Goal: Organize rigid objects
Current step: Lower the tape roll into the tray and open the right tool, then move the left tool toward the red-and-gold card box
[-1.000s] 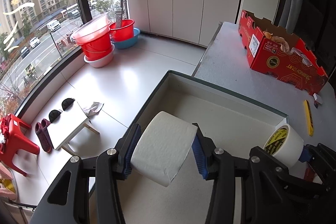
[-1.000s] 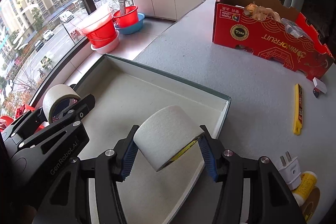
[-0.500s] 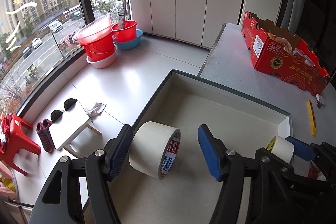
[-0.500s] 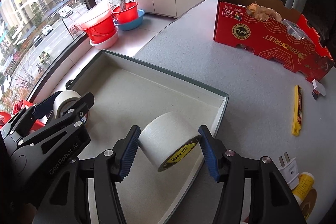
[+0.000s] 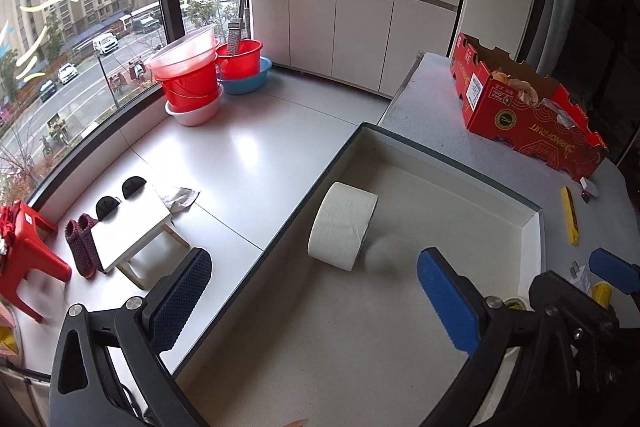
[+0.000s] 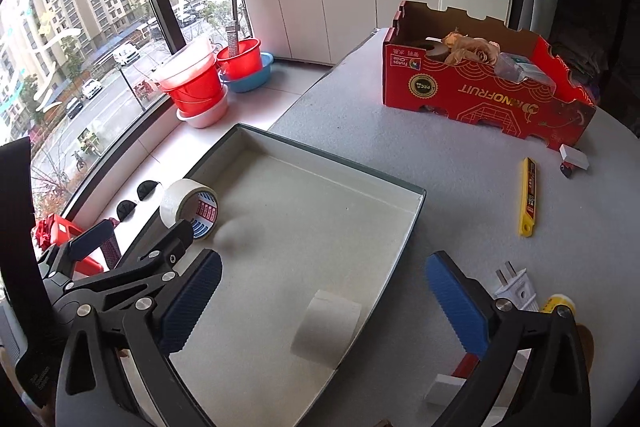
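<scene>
While both tongs gape, tape rolls [image 5: 344, 225] in tray [image 5: 440, 163].

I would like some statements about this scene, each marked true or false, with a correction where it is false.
1. Both tape rolls lie inside the shallow tray. True: one tape roll lies by the left wall, the other tape roll near the right wall.
2. The left gripper clamps a roll. False: its jaws stand open and hold nothing.
3. The yellow utility knife lies in the tray. False: it lies on the table, outside.
4. The right gripper is open. True.
5. The red cardboard box is empty. False: items show inside.
</scene>
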